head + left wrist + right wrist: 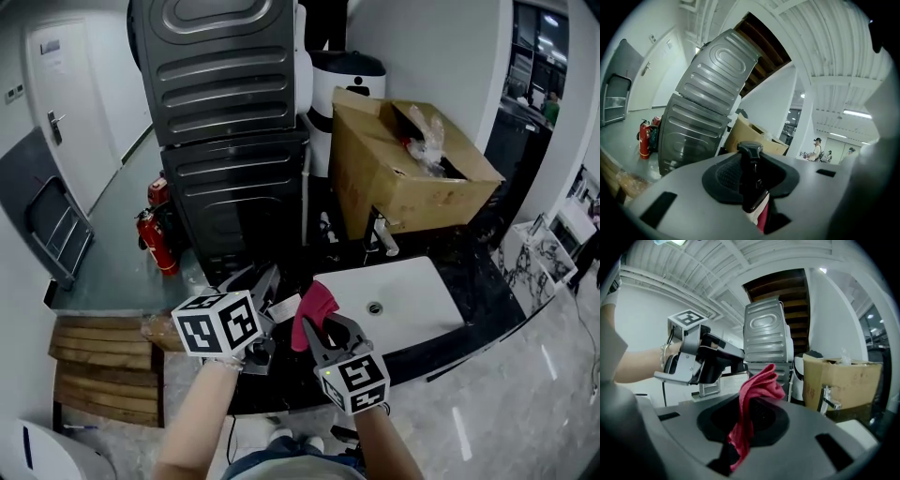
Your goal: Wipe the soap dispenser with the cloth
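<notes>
Your left tongs are partly apart and clamped on the soap dispenser. The dark bottle sits upright between the pads. Its pump head pokes up above them, and a white and red label shows low in the gap.

Your right tongs are almost together, pinching the cloth. The red cloth stands up out of the jaws in a bunched fold, and a short tail hangs below the pinch.

In the head view both tongs are close together over the front edge of the black counter, just left of the sink. The cloth is right beside the tips of your left tongs. I can't tell whether it touches the dispenser. In the right gripper view your left tongs sit up and left of the cloth, pointing toward it.

The white sink has a drain hole in the bottom and a tap at the back edge. The open cardboard box stands behind the sink on the counter. It holds crumpled clear plastic with something red under it. What the red thing is, I can't tell. A white bin with a black lid stands behind the box. Two red fire extinguishers stand on the floor to the left, beside the grey ribbed metal unit.
</notes>
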